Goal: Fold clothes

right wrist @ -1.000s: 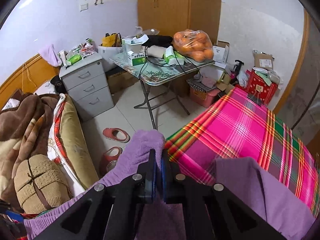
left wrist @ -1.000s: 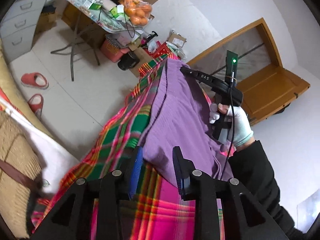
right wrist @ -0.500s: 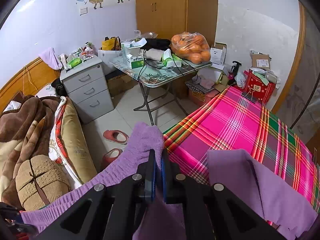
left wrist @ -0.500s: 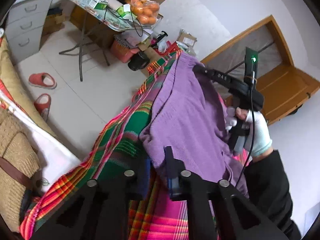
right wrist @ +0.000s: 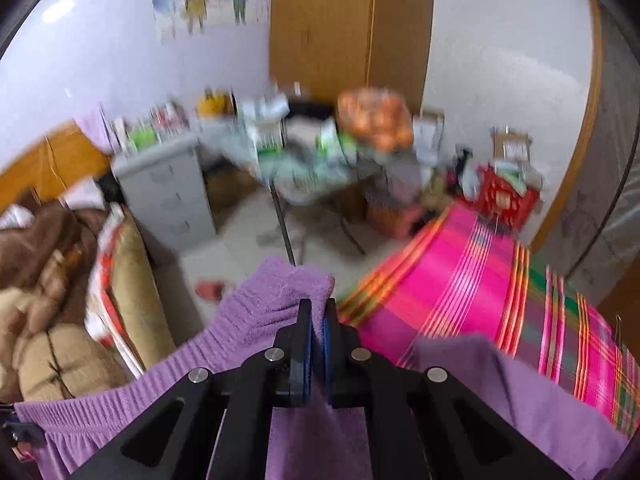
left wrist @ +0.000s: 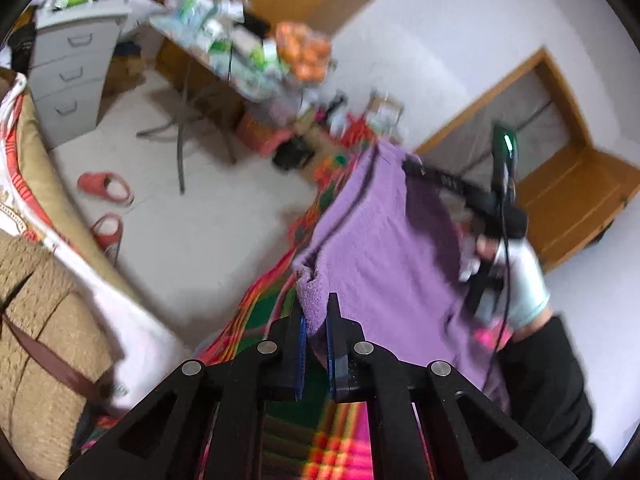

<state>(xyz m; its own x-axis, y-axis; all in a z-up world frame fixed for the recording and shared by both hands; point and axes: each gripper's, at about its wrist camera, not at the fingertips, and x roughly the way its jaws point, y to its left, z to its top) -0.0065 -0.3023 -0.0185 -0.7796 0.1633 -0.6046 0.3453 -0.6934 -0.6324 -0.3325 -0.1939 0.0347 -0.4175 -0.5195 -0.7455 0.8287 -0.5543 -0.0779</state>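
Above, your left gripper [left wrist: 316, 320] is closing its jaws on a corner of the purple garment [left wrist: 380, 240], and the blue pads already press the cloth between them. Your right gripper [right wrist: 317, 320] stands nearly closed, with a fold of the same garment pinched between its pads [right wrist: 306, 344].

Left wrist view: the garment hangs stretched between the two grippers, above a bright pink, green and orange plaid cloth [left wrist: 340, 440]. At the far end, your right gripper appears as a black handle with a green light, carried by your gloved right hand [left wrist: 516, 276], with a black sleeve [left wrist: 548, 388] below it. Beyond the plaid cloth lie pale floor tiles and a pair of red slippers [left wrist: 106, 188].

Right wrist view: the ribbed band of the garment runs off to the lower left, and a second purple portion [right wrist: 520, 392] rests on the plaid cloth at lower right. The plaid cloth [right wrist: 460, 280] spreads away toward the right.

Background, blurred in both views: a grey drawer cabinet [right wrist: 168, 192], a folding table [right wrist: 304, 176] crowded with packages, a bag of oranges [right wrist: 374, 120] on that table, a wooden wardrobe [right wrist: 340, 28], and brown bedding [right wrist: 40, 264] piled at the left.
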